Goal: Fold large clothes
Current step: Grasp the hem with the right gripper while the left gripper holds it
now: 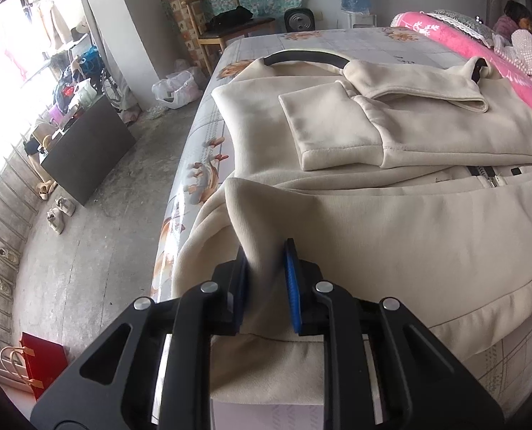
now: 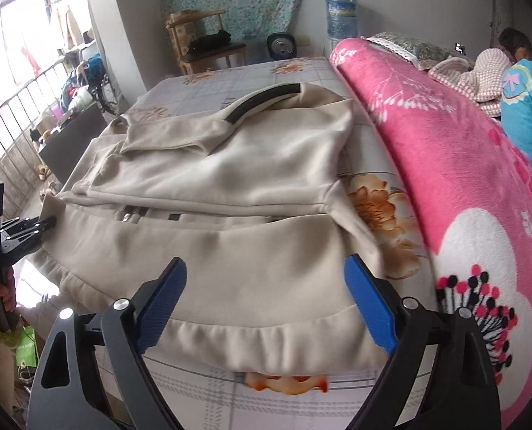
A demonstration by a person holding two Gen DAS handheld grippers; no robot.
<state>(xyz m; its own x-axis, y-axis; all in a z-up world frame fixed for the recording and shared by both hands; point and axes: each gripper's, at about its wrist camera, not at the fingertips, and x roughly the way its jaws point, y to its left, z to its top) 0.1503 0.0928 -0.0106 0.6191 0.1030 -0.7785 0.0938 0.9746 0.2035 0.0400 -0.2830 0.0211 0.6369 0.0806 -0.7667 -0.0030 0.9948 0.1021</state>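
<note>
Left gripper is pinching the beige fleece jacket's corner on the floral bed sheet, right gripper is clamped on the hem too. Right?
Not quite. The left gripper does pinch the beige fleece jacket on the floral bed sheet, but the right gripper is open: in the right wrist view its blue pads stand wide either side of the hem, not pressing it.

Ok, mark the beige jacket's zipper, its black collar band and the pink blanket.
zipper (image 1: 489, 177), left wrist view, on the metal teeth at the jacket's front.
black collar band (image 2: 262, 102), right wrist view, on the middle of the dark strip.
pink blanket (image 2: 445, 165), right wrist view, on its plain pink surface beside the jacket.
</note>
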